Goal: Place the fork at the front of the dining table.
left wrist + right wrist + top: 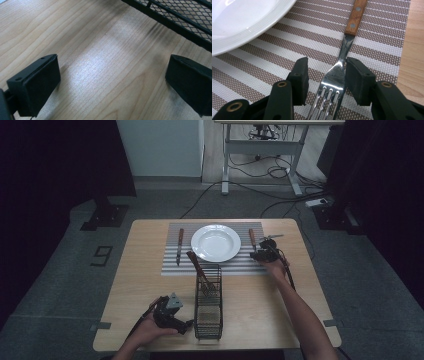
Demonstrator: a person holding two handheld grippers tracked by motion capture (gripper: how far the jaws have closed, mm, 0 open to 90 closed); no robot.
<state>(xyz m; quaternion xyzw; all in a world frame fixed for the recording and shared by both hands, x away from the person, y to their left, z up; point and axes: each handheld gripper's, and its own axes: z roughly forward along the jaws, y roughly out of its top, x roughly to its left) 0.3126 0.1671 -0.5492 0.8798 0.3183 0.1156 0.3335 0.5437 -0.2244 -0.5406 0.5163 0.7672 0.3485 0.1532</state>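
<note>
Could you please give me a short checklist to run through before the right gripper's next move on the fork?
1. Fork lies on the striped placemat: ok.
2. Right gripper jaws open, one on each side of the fork's head: ok.
3. Jaws touching the fork: one looks against its edge; cannot tell.
4. White plate apart from the jaws: ok.
5. Left gripper open over bare wood beside the mesh basket, holding nothing: ok.
6. Knife lies on the plate's other side, out of the way: ok.
</note>
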